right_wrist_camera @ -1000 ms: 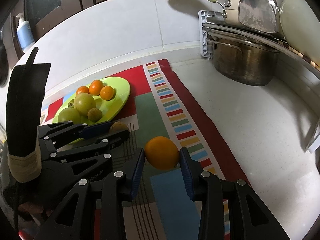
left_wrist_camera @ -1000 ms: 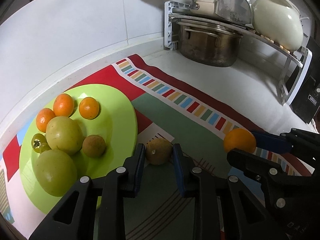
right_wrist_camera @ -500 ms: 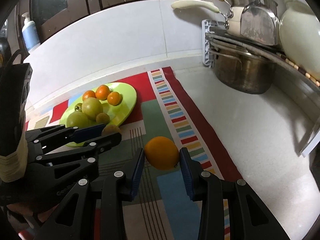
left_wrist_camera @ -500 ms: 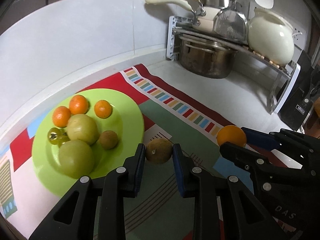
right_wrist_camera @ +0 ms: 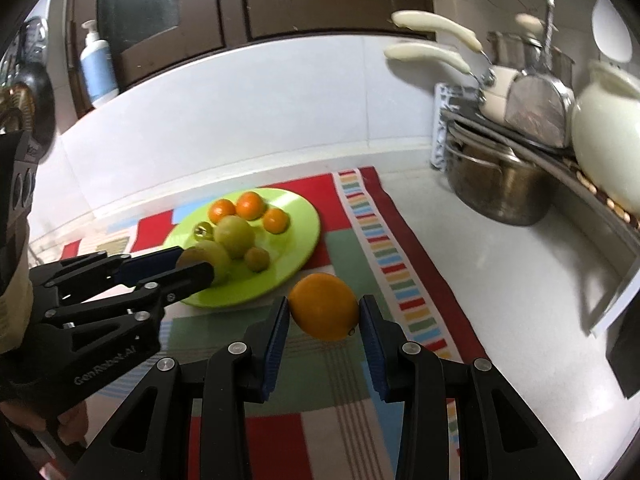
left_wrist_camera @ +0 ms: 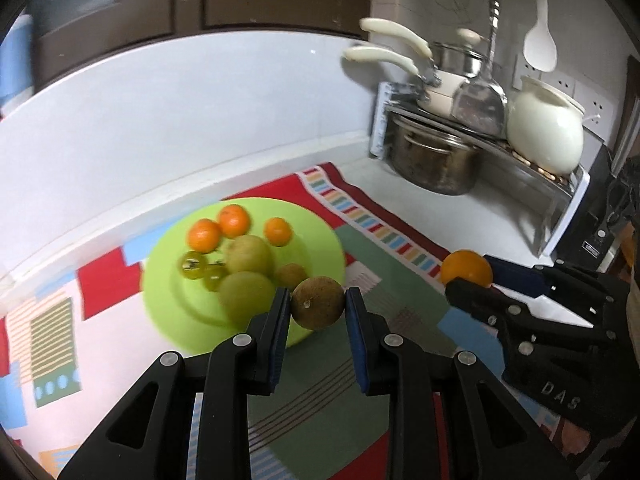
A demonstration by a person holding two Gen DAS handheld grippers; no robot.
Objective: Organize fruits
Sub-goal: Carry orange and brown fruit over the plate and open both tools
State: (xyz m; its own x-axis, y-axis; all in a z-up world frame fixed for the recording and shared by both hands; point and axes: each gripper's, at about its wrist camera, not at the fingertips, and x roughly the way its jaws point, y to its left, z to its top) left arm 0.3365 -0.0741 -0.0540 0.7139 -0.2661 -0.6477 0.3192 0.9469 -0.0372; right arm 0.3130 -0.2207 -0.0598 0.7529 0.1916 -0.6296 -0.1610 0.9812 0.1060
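My left gripper (left_wrist_camera: 318, 308) is shut on a small brown round fruit (left_wrist_camera: 318, 307) and holds it in the air over the near right edge of the green plate (left_wrist_camera: 168, 292). The plate holds three small oranges (left_wrist_camera: 234, 221), two large green fruits (left_wrist_camera: 248, 254), a small brown fruit (left_wrist_camera: 291, 275) and small green ones. My right gripper (right_wrist_camera: 325, 314) is shut on an orange (right_wrist_camera: 324, 306), held above the mat just right of the plate (right_wrist_camera: 304, 236). The left gripper (right_wrist_camera: 192, 268) shows in the right wrist view, the right gripper (left_wrist_camera: 472, 284) in the left.
A colourful patterned mat (right_wrist_camera: 384, 264) covers the counter. A metal rack (left_wrist_camera: 560, 184) at the back right carries a steel pot (left_wrist_camera: 432, 160), pans and a white ceramic pot (left_wrist_camera: 544, 136). A white tiled wall (left_wrist_camera: 160, 128) runs behind. A soap bottle (right_wrist_camera: 96, 68) stands far left.
Both grippers have lifted with their fruits and drawn back from the counter. The left one has moved toward the plate's edge.
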